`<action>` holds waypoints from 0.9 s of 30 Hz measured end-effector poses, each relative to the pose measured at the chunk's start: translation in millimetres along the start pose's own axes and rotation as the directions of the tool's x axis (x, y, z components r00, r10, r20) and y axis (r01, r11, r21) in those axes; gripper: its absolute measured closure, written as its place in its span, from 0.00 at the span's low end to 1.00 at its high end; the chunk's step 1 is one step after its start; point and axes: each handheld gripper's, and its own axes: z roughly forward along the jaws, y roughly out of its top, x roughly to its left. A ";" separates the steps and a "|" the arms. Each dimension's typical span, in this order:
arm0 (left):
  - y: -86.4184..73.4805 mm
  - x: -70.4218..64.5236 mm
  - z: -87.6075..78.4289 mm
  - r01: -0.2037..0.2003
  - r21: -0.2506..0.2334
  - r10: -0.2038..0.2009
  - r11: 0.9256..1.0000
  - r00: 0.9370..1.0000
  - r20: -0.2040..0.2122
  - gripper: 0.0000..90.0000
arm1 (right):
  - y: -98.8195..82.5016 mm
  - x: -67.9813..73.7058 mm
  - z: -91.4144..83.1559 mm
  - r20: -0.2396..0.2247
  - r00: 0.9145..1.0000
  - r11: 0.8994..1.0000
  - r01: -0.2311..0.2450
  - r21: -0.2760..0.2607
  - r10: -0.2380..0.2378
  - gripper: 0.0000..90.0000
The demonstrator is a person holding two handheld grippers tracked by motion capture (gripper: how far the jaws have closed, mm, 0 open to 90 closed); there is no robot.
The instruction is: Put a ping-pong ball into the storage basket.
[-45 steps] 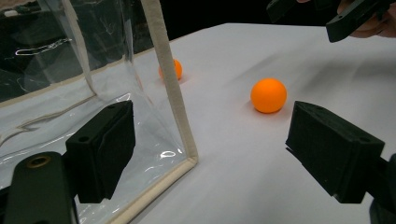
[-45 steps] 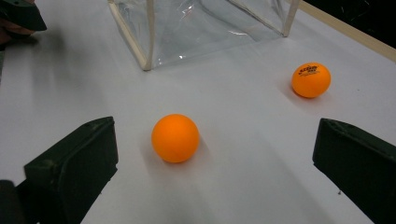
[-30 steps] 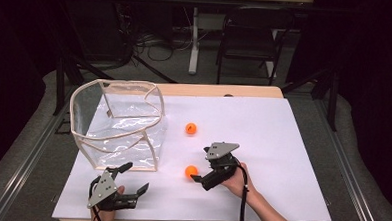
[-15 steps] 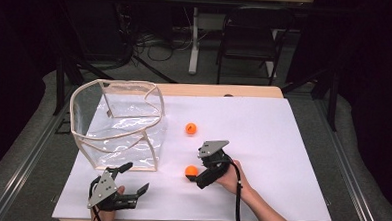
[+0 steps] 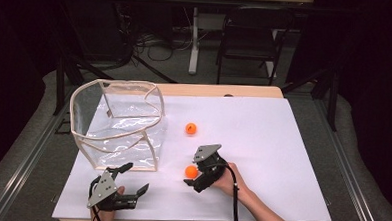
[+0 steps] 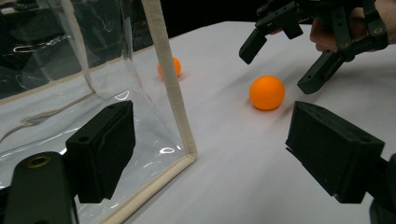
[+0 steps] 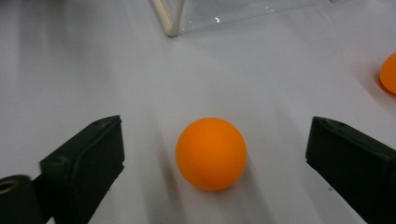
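We are at the pick-up step: our right gripper (image 5: 197,176) straddles the near ball (image 5: 191,171), which sits on the white table (image 5: 262,143) a little way off the front corner of the clear bag (image 5: 118,124). In the right gripper view the ball (image 7: 211,153) lies midway between the jaws, which have just been closing but stand well clear of it on both sides, so nothing is gripped yet. Our left gripper (image 5: 130,185) rests at the table's near edge, jaws wide apart and empty. A second ball (image 5: 190,129) waits farther back. Next, we judge, the right jaws must close squarely on the ball without nudging it, since it will likely roll, then lift it toward the bag.
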 end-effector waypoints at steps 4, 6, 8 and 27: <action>-0.3 -0.1 0.3 0.002 0.003 -0.002 1.000 1.000 0.005 0.17 | -0.6 2.5 1.0 0.016 1.000 0.999 0.021 0.036 -0.022 0.22; -0.3 0.2 1.2 0.001 0.001 -0.001 1.000 1.000 0.007 0.17 | -0.8 2.8 1.6 0.018 1.000 0.999 0.020 0.043 -0.021 0.27; -0.7 0.3 1.9 0.004 0.006 -0.004 1.000 1.000 0.009 0.17 | -0.6 3.2 1.9 0.021 0.999 0.998 0.023 0.052 -0.024 0.30; -1.0 -0.4 1.7 0.006 0.010 -0.006 1.000 1.000 0.009 0.17 | 0.9 6.9 7.3 0.021 0.999 0.993 0.046 0.107 -0.048 0.50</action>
